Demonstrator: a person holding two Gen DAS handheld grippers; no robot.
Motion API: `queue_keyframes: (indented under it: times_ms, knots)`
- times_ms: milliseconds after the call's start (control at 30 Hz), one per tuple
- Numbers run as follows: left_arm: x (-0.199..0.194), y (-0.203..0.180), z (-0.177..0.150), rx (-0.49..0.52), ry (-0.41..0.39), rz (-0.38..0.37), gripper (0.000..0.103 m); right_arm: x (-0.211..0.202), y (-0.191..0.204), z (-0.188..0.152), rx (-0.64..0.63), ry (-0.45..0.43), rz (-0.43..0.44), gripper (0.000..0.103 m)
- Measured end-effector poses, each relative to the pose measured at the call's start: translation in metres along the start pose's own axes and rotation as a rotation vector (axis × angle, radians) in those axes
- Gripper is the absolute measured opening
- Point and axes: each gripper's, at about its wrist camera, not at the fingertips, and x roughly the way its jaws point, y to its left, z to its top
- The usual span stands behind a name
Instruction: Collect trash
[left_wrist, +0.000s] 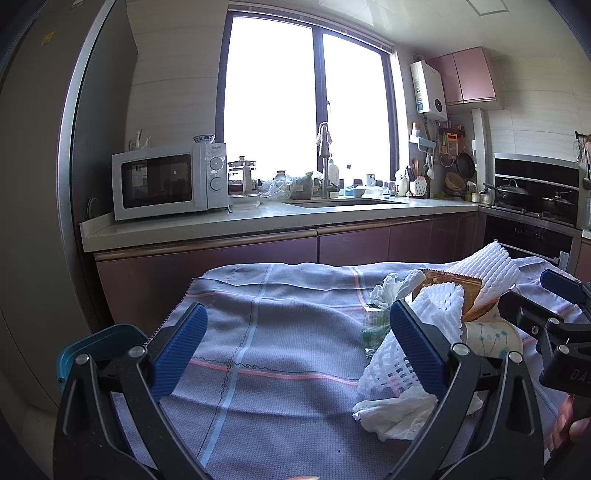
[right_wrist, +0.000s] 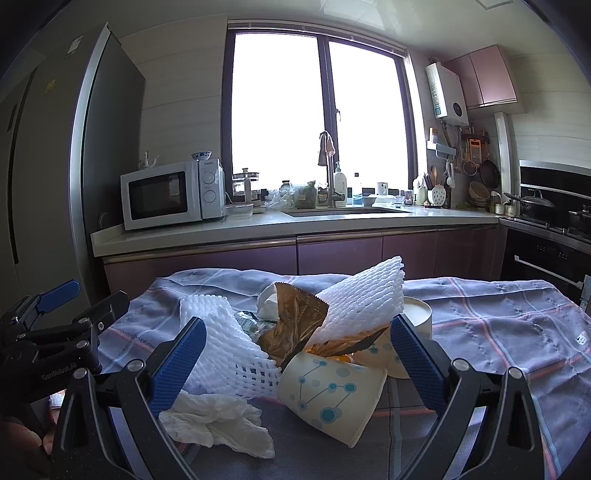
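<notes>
Two hand-held grippers are ours, one in each hand, and both have their blue fingers spread wide with nothing held between them. Our right hand-held gripper (right_wrist: 297, 350) points straight at the trash pile, so we think it is lined up to grab first. Our left hand-held gripper (left_wrist: 297, 339) hangs over a bare part of the checked cloth (left_wrist: 258, 332), with the pile just off to its right side.

All the trash sits in one heap on the cloth that covers the tabletop. Nearest to our right hand-held gripper lies a paper cup (right_wrist: 330, 397) with blue dots, tipped on its side with its mouth toward the pile. A second paper cup (right_wrist: 415, 317) sits behind it, partly hidden by the right finger. A crumpled tissue (right_wrist: 218, 424) rests flat on the cloth in front of the left finger. Two pieces of white foam net (right_wrist: 229, 347) (right_wrist: 360, 299) lean on the heap, and a crinkled gold wrapper (right_wrist: 299, 321) pokes up between them. One end of the wrapper seems to go into the front cup.

Things are piled on each other, so pulling one may tug the others. The foam net is soft and may slip when squeezed.

A teal bin (left_wrist: 99, 347) peeks out at the left edge of the tabletop, and we guess the trash goes there. Far behind are the kitchen counter (right_wrist: 258, 225), a microwave (right_wrist: 166, 194) and the sink tap (right_wrist: 327, 166), well apart from our work.
</notes>
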Motion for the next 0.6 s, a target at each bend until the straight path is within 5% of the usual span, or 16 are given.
queue_keyframes:
  times_ms: [600]
  knots:
    - [0.013, -0.011, -0.002, 0.036, 0.066, -0.115, 0.097, 0.011, -0.036, 0.002, 0.097, 0.057, -0.009, 0.096]
